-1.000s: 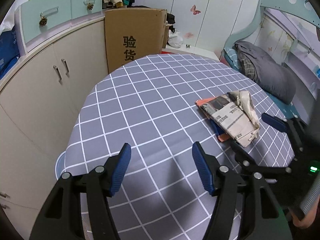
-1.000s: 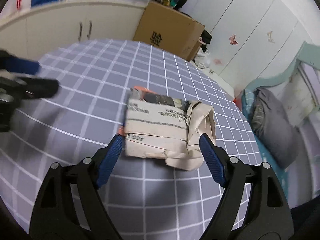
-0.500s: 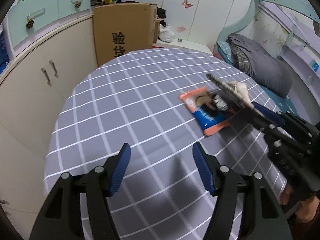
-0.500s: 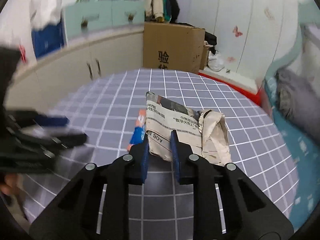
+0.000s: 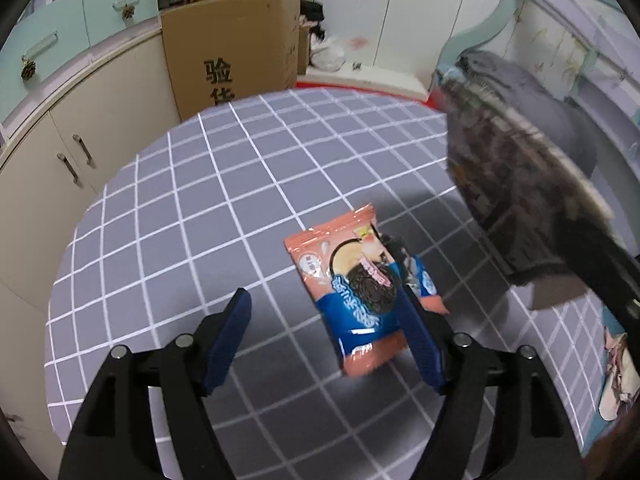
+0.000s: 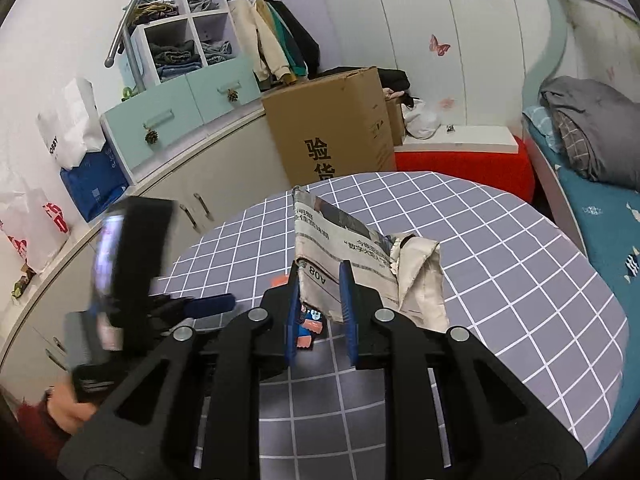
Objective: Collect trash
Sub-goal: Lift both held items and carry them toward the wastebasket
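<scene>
My right gripper (image 6: 319, 305) is shut on a folded newspaper (image 6: 340, 248) with crumpled beige paper and holds it above the round table; the paper shows blurred in the left wrist view (image 5: 516, 196). An orange and blue cookie wrapper (image 5: 360, 284) lies flat on the grey checked tablecloth (image 5: 200, 208). My left gripper (image 5: 326, 340) is open just above the cloth, its right finger beside the wrapper's right edge. A bit of the wrapper shows under my right gripper (image 6: 308, 326).
A large cardboard box (image 5: 232, 60) stands behind the table. Curved cream cabinets (image 5: 80, 140) run along the left. A bed with a grey blanket (image 6: 592, 128) is at the right. A red step (image 6: 460, 164) lies behind the table.
My right gripper closed on the newspaper and lifted it off the table, uncovering the cookie wrapper. My left gripper moved right and forward toward the wrapper.
</scene>
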The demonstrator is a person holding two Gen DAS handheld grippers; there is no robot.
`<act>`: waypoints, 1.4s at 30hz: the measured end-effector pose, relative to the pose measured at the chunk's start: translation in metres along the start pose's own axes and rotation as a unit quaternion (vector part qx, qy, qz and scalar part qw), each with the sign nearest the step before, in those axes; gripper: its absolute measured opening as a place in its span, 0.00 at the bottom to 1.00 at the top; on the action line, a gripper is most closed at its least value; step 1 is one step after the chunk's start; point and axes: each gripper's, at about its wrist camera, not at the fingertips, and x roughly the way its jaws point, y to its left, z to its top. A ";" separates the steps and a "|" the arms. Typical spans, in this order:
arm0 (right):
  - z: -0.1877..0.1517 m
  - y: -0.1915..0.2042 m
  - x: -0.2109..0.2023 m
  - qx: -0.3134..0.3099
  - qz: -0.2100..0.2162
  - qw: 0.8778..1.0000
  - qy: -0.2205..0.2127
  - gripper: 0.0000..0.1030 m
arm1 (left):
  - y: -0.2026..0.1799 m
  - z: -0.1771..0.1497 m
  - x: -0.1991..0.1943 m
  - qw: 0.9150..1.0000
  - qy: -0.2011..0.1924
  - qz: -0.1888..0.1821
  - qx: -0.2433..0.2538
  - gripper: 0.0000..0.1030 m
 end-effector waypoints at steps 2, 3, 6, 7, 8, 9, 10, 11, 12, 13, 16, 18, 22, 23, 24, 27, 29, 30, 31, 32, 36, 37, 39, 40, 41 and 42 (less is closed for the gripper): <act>0.001 -0.004 0.000 0.009 0.005 1.000 -0.001 0.18 | -0.002 0.003 0.008 1.000 0.006 0.000 -0.003 0.71; 0.002 -0.005 0.000 0.013 0.008 1.000 -0.001 0.18 | -0.004 0.003 0.009 1.000 0.001 0.007 0.001 0.71; 0.003 -0.007 -0.002 0.017 0.008 1.000 -0.003 0.17 | -0.007 0.003 0.010 0.999 -0.005 0.028 0.014 0.50; 0.003 -0.007 -0.003 0.017 0.005 1.000 -0.004 0.17 | -0.007 0.004 0.009 0.999 -0.007 0.034 0.018 0.30; 0.004 -0.007 -0.003 0.017 0.004 1.000 -0.003 0.17 | -0.003 0.005 0.007 1.000 -0.006 0.027 0.012 0.09; 0.005 -0.007 -0.004 0.016 0.003 1.000 -0.003 0.17 | 0.005 0.008 0.007 1.000 0.003 0.004 -0.001 0.07; 0.006 -0.007 -0.005 0.017 0.001 1.000 -0.004 0.16 | 0.012 0.008 0.005 1.000 0.008 -0.020 -0.017 0.06; 0.007 -0.005 -0.006 0.017 -0.003 1.000 -0.007 0.15 | 0.016 0.009 0.002 0.999 0.005 -0.029 -0.024 0.05; 0.008 -0.003 -0.007 0.017 -0.003 1.000 -0.010 0.15 | 0.020 0.008 -0.004 0.999 -0.005 -0.027 -0.025 0.05; 0.009 -0.002 -0.009 0.017 -0.004 1.000 -0.012 0.13 | 0.025 0.007 -0.014 0.999 -0.022 -0.025 -0.025 0.04; 0.013 0.007 -0.014 0.013 -0.005 1.000 -0.018 0.11 | 0.038 0.004 -0.036 0.997 -0.043 -0.047 -0.037 0.02; 0.017 0.014 -0.017 0.009 0.002 1.000 -0.019 0.10 | 0.047 -0.001 -0.050 0.996 -0.060 -0.046 -0.041 0.01; 0.021 0.045 -0.016 -0.009 0.018 1.000 -0.016 0.07 | 0.076 -0.012 -0.080 0.992 -0.091 -0.052 -0.064 0.01; 0.022 0.053 -0.015 -0.013 0.023 1.000 -0.015 0.07 | 0.084 -0.014 -0.085 0.992 -0.096 -0.051 -0.070 0.01; 0.023 0.062 -0.014 -0.020 0.025 0.999 -0.013 0.07 | 0.093 -0.018 -0.092 0.990 -0.103 -0.051 -0.076 0.01; 0.023 0.093 -0.007 -0.039 0.041 0.998 -0.008 0.07 | 0.127 -0.026 -0.111 0.987 -0.123 -0.042 -0.095 0.01; 0.024 0.119 0.000 -0.050 0.061 0.997 -0.001 0.07 | 0.152 -0.035 -0.124 0.984 -0.135 -0.037 -0.110 0.01; 0.024 0.131 0.004 -0.056 0.070 0.996 0.003 0.07 | 0.167 -0.043 -0.131 0.982 -0.141 -0.034 -0.118 0.01; 0.023 0.143 0.008 -0.063 0.078 0.995 0.006 0.07 | 0.179 -0.046 -0.134 0.981 -0.144 -0.030 -0.124 0.01; 0.023 0.154 0.012 -0.069 0.085 0.994 0.009 0.07 | 0.198 -0.052 -0.139 0.979 -0.148 -0.023 -0.138 0.01; 0.020 0.207 0.035 -0.085 0.132 0.987 0.031 0.07 | 0.259 -0.074 -0.152 0.971 -0.156 0.002 -0.181 0.01; 0.019 0.227 0.044 -0.093 0.144 0.985 0.037 0.07 | 0.276 -0.079 -0.155 0.968 -0.158 0.008 -0.194 0.01; 0.015 0.256 0.057 -0.104 0.164 0.980 0.047 0.07 | 0.303 -0.088 -0.159 0.963 -0.160 0.023 -0.216 0.01; 0.013 0.269 0.062 -0.110 0.171 0.978 0.051 0.07 | 0.321 -0.093 -0.161 0.959 -0.162 0.030 -0.230 0.01; 0.010 0.288 0.072 -0.119 0.181 0.975 0.058 0.07 | 0.335 -0.099 -0.163 0.956 -0.162 0.037 -0.242 0.01; 0.006 0.303 0.080 -0.127 0.188 0.972 0.066 0.07 | 0.347 -0.104 -0.164 0.953 -0.161 0.042 -0.251 0.01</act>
